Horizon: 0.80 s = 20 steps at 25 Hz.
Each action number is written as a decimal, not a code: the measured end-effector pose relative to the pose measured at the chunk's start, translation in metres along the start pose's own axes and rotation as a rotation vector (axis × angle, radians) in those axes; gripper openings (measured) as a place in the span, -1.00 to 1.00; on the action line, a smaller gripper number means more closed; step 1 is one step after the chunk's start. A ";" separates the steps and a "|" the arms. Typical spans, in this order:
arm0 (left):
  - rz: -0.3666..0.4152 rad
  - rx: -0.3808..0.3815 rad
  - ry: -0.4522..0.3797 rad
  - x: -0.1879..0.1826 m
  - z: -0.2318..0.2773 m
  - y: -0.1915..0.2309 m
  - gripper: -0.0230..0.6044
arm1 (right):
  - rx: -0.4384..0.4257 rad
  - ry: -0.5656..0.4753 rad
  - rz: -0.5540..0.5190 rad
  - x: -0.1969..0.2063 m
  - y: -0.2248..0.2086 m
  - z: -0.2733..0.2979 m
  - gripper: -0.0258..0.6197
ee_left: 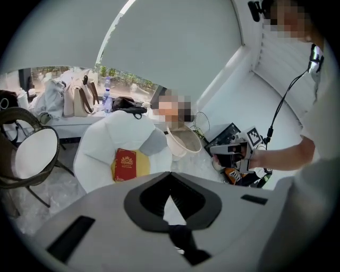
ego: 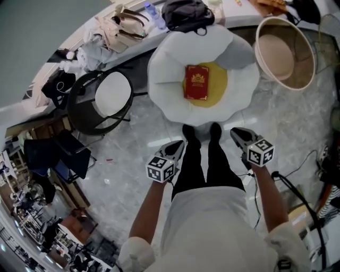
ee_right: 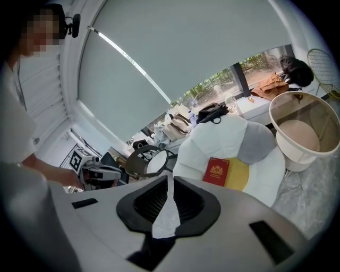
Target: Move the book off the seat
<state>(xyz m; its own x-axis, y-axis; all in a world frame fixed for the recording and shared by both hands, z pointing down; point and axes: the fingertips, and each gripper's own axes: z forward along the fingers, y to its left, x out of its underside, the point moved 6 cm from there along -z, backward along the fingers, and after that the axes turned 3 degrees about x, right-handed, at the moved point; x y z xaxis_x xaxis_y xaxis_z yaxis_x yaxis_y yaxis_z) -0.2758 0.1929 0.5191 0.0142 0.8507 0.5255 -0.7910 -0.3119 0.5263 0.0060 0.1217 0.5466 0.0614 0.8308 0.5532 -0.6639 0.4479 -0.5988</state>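
Observation:
A red book (ego: 196,82) with a gold emblem lies flat on the yellow cushion (ego: 219,85) of a white petal-shaped chair (ego: 164,66). I stand in front of the chair with both grippers held low by my legs, short of the seat. My left gripper (ego: 179,145) is shut and holds nothing. My right gripper (ego: 237,134) is also shut and holds nothing. In the left gripper view the book (ee_left: 126,164) lies beyond the closed jaws, left of centre. In the right gripper view the book (ee_right: 217,171) shows ahead and to the right.
A black-framed round chair with a white seat (ego: 109,98) stands left of the white chair. A large beige tub (ego: 284,53) stands at its right. Bags (ego: 127,24) and a black bag (ego: 186,13) lie on the ledge behind. Cables (ego: 297,191) run over the floor at the right.

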 end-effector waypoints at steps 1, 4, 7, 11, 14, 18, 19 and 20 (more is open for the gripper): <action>0.013 0.009 0.010 0.000 0.006 0.007 -0.92 | 0.007 0.000 0.004 0.003 -0.003 0.007 -0.75; 0.018 0.030 0.019 0.002 0.021 0.032 -0.92 | 0.023 -0.002 0.032 0.013 -0.011 0.030 -0.75; -0.023 0.045 0.005 0.009 0.037 0.059 -0.92 | 0.035 -0.003 0.060 0.023 -0.023 0.053 -0.75; -0.032 0.050 0.011 0.018 0.066 0.090 -0.92 | 0.064 -0.004 0.069 0.031 -0.042 0.082 -0.75; -0.028 0.068 0.023 0.029 0.090 0.106 -0.92 | 0.063 0.004 0.072 0.043 -0.054 0.106 -0.75; -0.023 0.065 0.035 0.048 0.129 0.126 -0.92 | 0.071 0.024 0.057 0.066 -0.080 0.139 -0.74; -0.027 0.064 0.035 0.052 0.139 0.132 -0.92 | 0.076 0.031 0.044 0.071 -0.086 0.147 -0.74; -0.031 0.064 0.034 0.056 0.148 0.139 -0.92 | 0.078 0.037 0.033 0.076 -0.091 0.156 -0.74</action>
<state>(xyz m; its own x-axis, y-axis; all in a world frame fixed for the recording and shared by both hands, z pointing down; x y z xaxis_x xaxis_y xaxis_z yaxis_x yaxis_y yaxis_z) -0.2947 0.1348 0.7203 0.0163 0.8741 0.4855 -0.7500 -0.3104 0.5841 -0.0449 0.0921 0.7334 0.0654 0.8568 0.5115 -0.7221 0.3944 -0.5684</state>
